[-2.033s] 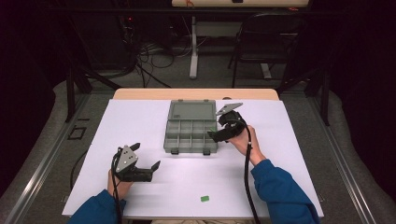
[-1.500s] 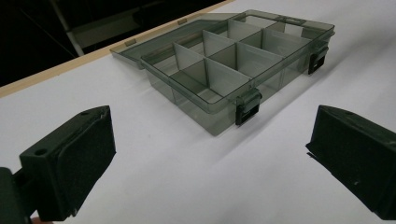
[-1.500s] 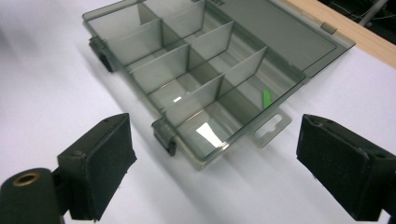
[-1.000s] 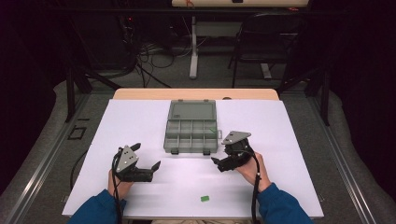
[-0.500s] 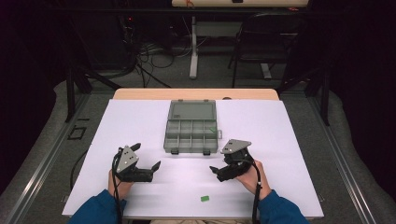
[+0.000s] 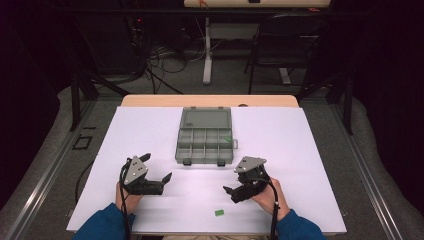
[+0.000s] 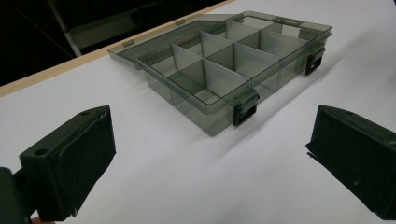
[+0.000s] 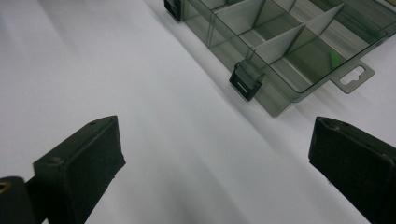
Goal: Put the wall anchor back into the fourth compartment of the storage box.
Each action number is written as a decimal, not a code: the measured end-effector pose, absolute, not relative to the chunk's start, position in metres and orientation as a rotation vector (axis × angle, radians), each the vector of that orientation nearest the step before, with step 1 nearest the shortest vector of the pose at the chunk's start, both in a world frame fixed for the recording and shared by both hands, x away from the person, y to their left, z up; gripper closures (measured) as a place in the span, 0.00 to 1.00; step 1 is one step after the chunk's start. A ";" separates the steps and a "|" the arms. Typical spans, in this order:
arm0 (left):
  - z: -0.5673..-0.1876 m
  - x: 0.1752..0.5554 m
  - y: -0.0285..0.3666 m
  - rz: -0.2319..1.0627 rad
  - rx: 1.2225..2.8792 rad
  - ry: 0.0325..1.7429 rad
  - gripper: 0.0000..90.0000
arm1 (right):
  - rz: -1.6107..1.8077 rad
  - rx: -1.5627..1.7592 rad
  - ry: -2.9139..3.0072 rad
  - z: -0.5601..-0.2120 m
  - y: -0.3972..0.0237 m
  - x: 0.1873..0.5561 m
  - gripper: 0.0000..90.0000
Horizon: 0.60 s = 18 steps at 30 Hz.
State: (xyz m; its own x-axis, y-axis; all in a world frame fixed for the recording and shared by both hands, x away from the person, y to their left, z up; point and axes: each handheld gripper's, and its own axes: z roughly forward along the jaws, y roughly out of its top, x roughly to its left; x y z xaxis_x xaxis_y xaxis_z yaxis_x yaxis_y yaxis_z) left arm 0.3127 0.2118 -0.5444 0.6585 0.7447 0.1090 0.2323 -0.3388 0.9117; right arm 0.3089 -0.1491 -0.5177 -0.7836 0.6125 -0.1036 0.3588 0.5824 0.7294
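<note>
Bare white table [image 6: 310, 150] is being left all around the right gripper [image 6: 239, 192], whose jaws have just been opening wide with nothing between them. The green piece [image 6: 219, 212] is lying near the front edge, just left of that gripper, long axis across the table. The left gripper [image 6: 159, 172] is being held wide open and empty, near the open box [image 6: 205, 145].

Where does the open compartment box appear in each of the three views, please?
High view: the compartment box lies at the table's middle, beyond both grippers, lid flat on the far side.
Left gripper view: upper middle and right, past the jaws.
Right gripper view: top right corner.
Shared landmark: the black latches on the front wall.
</note>
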 end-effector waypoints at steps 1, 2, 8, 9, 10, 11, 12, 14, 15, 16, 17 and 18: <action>-0.544 0.312 0.211 0.652 1.886 0.769 0.00 | 1.028 0.787 2.468 -0.518 -0.149 0.308 0.02; -0.544 0.312 0.211 0.656 1.890 0.764 0.00 | 1.021 0.789 2.471 -0.518 -0.148 0.308 0.02; -0.544 0.312 0.212 0.649 1.886 0.769 0.00 | 1.039 0.779 2.476 -0.519 -0.146 0.303 0.00; -0.544 0.312 0.212 0.647 1.884 0.767 0.00 | 1.034 0.780 2.482 -0.518 -0.146 0.303 0.00; -0.544 0.312 0.211 0.650 1.884 0.768 0.00 | 1.033 0.779 2.487 -0.518 -0.146 0.302 0.00; -0.544 0.311 0.211 0.653 1.885 0.766 0.00 | 1.039 0.775 2.485 -0.518 -0.146 0.301 0.00; -0.543 0.311 0.211 0.654 1.885 0.766 0.00 | 1.035 0.774 2.489 -0.519 -0.145 0.300 0.00; -0.543 0.311 0.212 0.657 1.885 0.766 0.00 | 1.044 0.761 2.488 -0.519 -0.144 0.298 0.00; -0.544 0.311 0.212 0.657 1.881 0.769 0.00 | 1.033 0.750 2.495 -0.519 -0.144 0.298 0.00; -0.544 0.312 0.212 0.654 1.882 0.770 0.00 | 1.042 0.753 2.493 -0.519 -0.144 0.297 0.00; -0.544 0.312 0.212 0.653 1.886 0.768 0.00 | 1.047 0.749 2.494 -0.519 -0.144 0.296 0.00; -0.544 0.312 0.212 0.654 1.888 0.767 0.00 | 1.044 0.751 2.497 -0.519 -0.144 0.295 0.00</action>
